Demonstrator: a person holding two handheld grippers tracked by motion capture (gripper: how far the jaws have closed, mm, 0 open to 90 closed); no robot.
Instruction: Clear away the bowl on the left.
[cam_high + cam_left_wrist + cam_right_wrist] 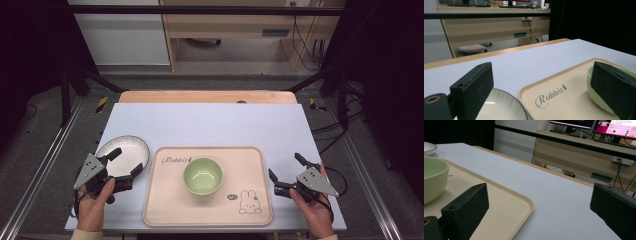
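The white table point(210, 122) stands on a grey floor point(40, 145). Beyond the table's far edge stands a light wooden desk point(235, 22) with cables point(305, 45) hanging beside it. A lit monitor point(615, 127) sits on that desk.

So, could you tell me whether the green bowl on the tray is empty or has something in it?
Empty. From above, the bowl stands upright on the tray and its inside shows only bare pale green glaze.

**Both tongs held open, low and wide apart**

Left hand point(92, 200) grips the left tongs point(126, 161), jaws spread, aimed forward-right. Right hand point(312, 207) grips the right tongs point(286, 167), jaws spread, aimed forward-left. Both are empty.
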